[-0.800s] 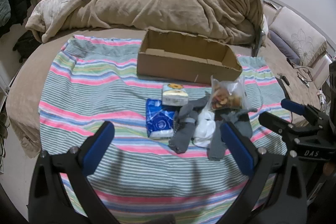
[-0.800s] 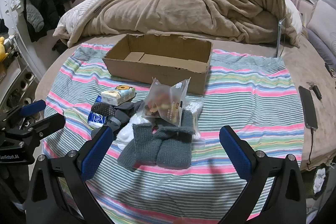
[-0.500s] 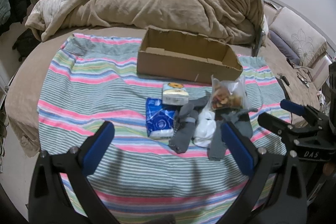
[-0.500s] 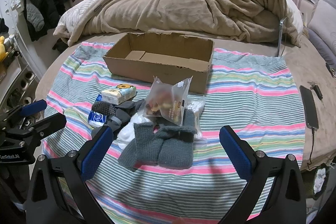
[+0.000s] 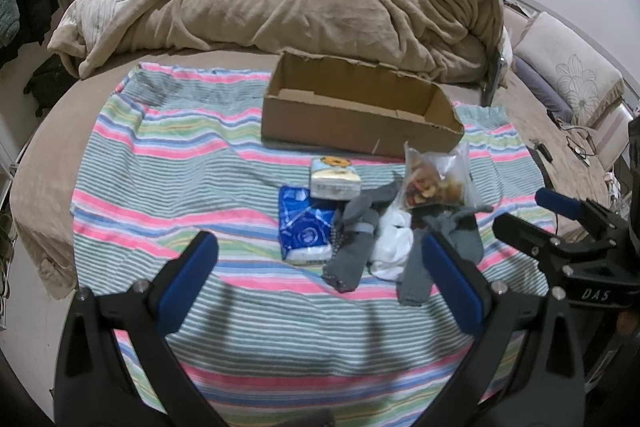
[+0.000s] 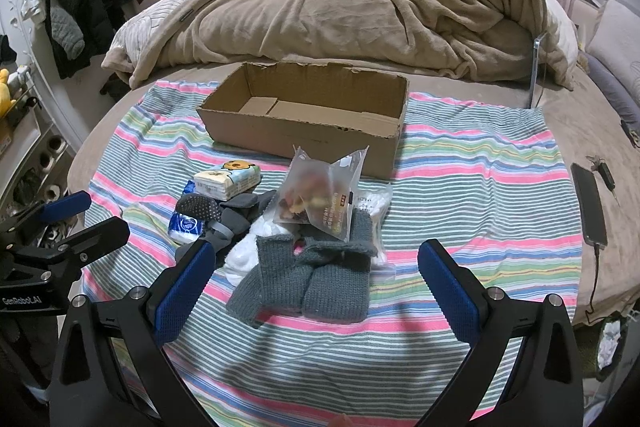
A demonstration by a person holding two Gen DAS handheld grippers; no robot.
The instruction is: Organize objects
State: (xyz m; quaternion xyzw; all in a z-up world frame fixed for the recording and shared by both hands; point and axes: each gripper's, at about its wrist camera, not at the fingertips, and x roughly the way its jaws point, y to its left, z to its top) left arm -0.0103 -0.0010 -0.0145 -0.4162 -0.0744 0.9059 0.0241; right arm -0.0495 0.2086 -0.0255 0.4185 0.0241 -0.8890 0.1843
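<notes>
Grey knitted socks [image 6: 316, 279] lie nearest the camera on the striped blanket [image 6: 480, 195], heaped with a white sock [image 6: 244, 251], a dotted grey sock [image 5: 352, 247], a clear snack bag [image 6: 324, 195] resting on top, a blue tissue pack [image 5: 300, 231] and a yellow-topped tissue pack [image 6: 228, 179]. Both the left gripper [image 5: 320, 291] and right gripper [image 6: 316, 291] hover spread wide, holding nothing, over the blanket's near edge. Beyond the heap, toward the far edge, sits an open cardboard box [image 6: 304, 123], before a rumpled tan duvet [image 6: 360, 7].
</notes>
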